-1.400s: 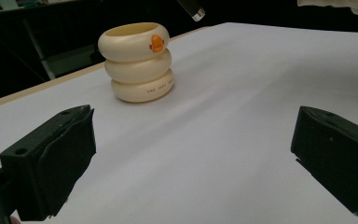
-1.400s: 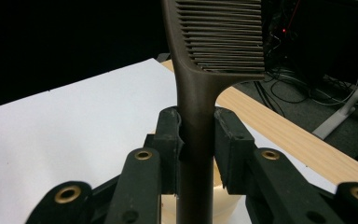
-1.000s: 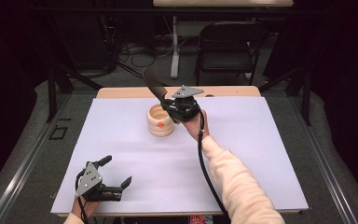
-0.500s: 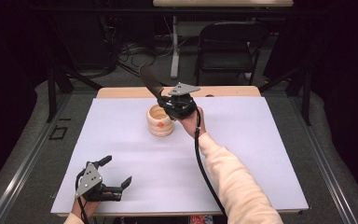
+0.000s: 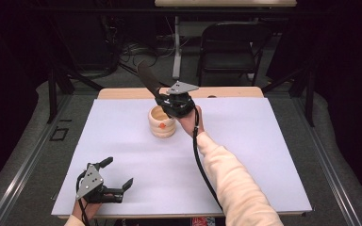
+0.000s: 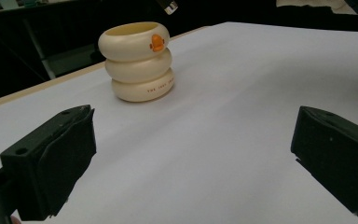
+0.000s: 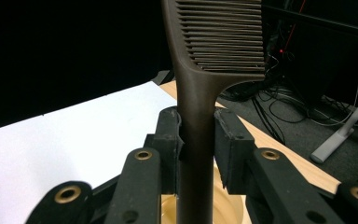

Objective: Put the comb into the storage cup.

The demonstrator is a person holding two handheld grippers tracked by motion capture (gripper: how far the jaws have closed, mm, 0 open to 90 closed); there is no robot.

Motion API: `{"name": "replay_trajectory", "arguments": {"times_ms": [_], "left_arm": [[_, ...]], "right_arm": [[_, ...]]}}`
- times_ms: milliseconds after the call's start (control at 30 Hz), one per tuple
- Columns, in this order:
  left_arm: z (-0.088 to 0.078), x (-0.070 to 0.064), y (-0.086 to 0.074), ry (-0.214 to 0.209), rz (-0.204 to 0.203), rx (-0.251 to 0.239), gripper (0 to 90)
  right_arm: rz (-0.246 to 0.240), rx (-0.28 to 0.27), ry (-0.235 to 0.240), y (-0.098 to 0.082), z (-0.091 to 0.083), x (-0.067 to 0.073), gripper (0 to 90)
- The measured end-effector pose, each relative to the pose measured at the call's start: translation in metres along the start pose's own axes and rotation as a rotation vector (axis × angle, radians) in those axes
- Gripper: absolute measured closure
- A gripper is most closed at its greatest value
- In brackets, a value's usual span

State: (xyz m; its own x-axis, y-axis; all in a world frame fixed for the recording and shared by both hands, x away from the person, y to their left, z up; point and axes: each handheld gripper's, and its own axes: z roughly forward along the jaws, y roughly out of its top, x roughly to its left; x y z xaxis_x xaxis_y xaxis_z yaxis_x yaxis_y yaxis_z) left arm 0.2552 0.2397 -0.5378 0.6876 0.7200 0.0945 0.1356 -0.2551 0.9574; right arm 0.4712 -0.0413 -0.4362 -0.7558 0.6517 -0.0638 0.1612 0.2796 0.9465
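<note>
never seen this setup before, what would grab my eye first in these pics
The dark brown plastic comb stands out first, clamped by its handle in the right tongs and raised above the far middle of the white table. Right beneath it sits a cream ringed pot with an orange duck mark. The left tongs rest wide open at the near left corner.

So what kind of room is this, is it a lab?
Probably a lab or workshop set up for recording. A table with a white cover stands on a grey floor, cables lie tangled behind it beside a folding chair, and the surroundings are dark.
</note>
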Motion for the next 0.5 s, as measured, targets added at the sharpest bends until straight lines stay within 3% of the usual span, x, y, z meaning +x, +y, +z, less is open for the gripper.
{"name": "replay_trajectory", "arguments": {"times_ms": [500], "left_arm": [[-0.0003, 0.0001, -0.0001, 0.002, -0.005, -0.002, 0.2]], "right_arm": [[-0.004, -0.029, -0.007, -0.0029, 0.0105, -0.0017, 72.1]]}}
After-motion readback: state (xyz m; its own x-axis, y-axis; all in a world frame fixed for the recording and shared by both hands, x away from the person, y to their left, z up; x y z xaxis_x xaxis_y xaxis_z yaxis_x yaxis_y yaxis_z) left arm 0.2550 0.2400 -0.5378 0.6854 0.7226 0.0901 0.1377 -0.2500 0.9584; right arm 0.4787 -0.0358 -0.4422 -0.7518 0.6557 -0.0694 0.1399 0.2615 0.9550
